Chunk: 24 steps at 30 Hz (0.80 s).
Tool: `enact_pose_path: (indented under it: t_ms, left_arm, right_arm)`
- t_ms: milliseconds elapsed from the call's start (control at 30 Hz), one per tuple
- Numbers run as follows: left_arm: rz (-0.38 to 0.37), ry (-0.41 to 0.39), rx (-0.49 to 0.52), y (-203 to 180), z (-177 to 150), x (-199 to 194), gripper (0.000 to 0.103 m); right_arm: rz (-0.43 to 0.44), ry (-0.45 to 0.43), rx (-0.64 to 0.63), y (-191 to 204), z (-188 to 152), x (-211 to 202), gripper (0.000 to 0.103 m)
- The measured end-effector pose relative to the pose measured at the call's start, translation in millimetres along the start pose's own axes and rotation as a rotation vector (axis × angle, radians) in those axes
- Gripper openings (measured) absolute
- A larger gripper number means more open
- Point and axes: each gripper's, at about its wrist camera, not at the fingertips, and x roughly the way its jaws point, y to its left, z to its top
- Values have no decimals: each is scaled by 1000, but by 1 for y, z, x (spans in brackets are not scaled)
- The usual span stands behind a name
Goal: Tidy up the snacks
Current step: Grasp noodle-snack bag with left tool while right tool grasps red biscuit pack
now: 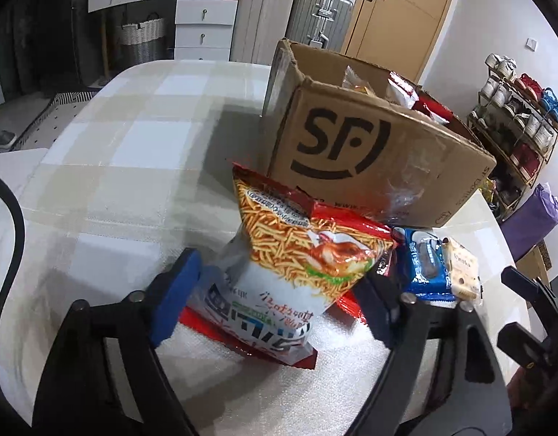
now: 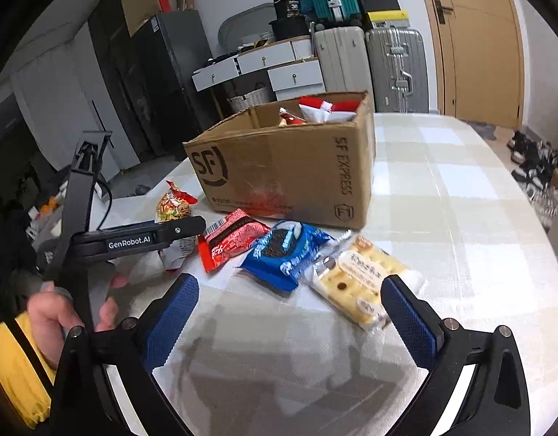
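Observation:
My left gripper (image 1: 279, 290) is shut on a noodle-snack bag (image 1: 297, 254), red, orange and white, and holds it in front of the cardboard SF box (image 1: 369, 167). A red packet (image 1: 249, 341) lies under the bag. The box (image 2: 289, 174) holds several red and white snack packs (image 2: 315, 109). In the right wrist view the held bag (image 2: 173, 203) shows above the left gripper's arm. My right gripper (image 2: 289, 309) is open and empty above the table, near a red packet (image 2: 231, 239), a blue Oreo pack (image 2: 286, 250) and a pale yellow biscuit pack (image 2: 362, 279).
The table has a beige and white checked cloth (image 2: 442, 189). Suitcases (image 2: 395, 61), white drawers (image 2: 264, 61) and a wooden door (image 2: 475, 36) stand behind. A shoe rack (image 1: 514, 120) is at the right. The blue Oreo pack (image 1: 424, 261) lies right of the left gripper.

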Motion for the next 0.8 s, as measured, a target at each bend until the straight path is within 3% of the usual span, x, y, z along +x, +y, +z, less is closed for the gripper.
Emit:
enact_pose_path:
  t_ms: [33,233,467,700,800]
  left_arm:
    - [-5,7,-7,2,1,1,68]
    - [-36,44,-5,15,0,-1,50]
    - [-76,57,-38,33,-12,-21,48]
    - [-61,23,-97,64,-17,-49,48]
    - [-74,6,-152,90,-19,-63,48]
  right_arm:
    - [-2,0,-10,2,0,1,102]
    - [-14,46,38,-3,-1,14,102]
    - [18,84,76,11,11,21,102]
    - [-32,171,-55,60,42,67,102]
    - [-50,205,-107,78,51,88,89]
